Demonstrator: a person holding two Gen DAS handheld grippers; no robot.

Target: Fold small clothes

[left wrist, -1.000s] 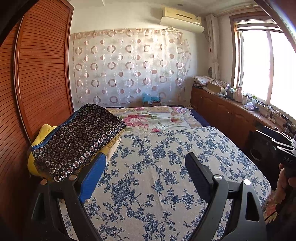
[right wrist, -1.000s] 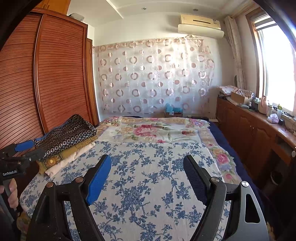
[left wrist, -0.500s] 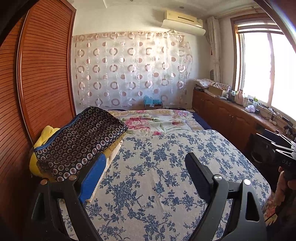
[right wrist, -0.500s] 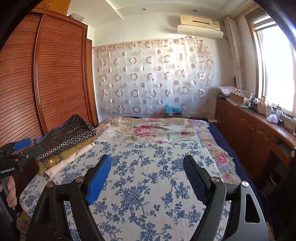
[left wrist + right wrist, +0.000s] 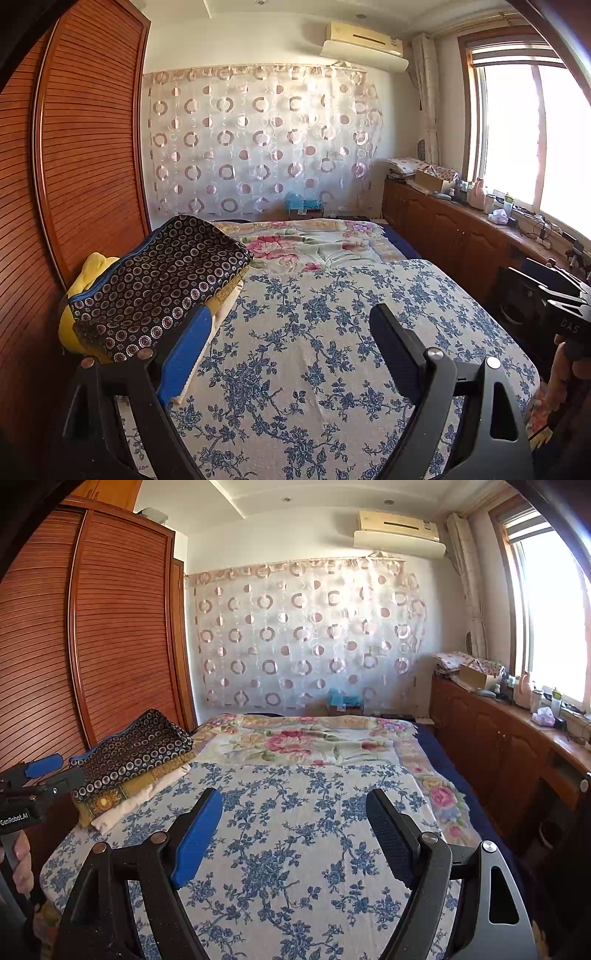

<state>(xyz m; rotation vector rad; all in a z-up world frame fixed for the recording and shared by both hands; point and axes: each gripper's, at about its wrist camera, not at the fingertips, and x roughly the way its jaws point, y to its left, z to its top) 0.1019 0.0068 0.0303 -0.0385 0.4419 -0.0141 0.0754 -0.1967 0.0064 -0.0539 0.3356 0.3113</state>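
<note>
Both grippers spread wide, nothing between the jaws: left gripper (image 5: 291, 336) and right gripper (image 5: 295, 823) hover over the blue-flowered bedspread (image 5: 295, 867). Folded clothes stack (image 5: 155, 280) sits at the bed's left edge beside the wardrobe (image 5: 88, 147).

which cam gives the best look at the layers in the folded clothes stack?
Right wrist. It sees the folded clothes stack side-on, so the dark circle-print top, the gold layer and the white bottom layer all show. Left wrist mostly shows the dark top, with yellow fabric behind and its own finger covering the front edge.
</note>
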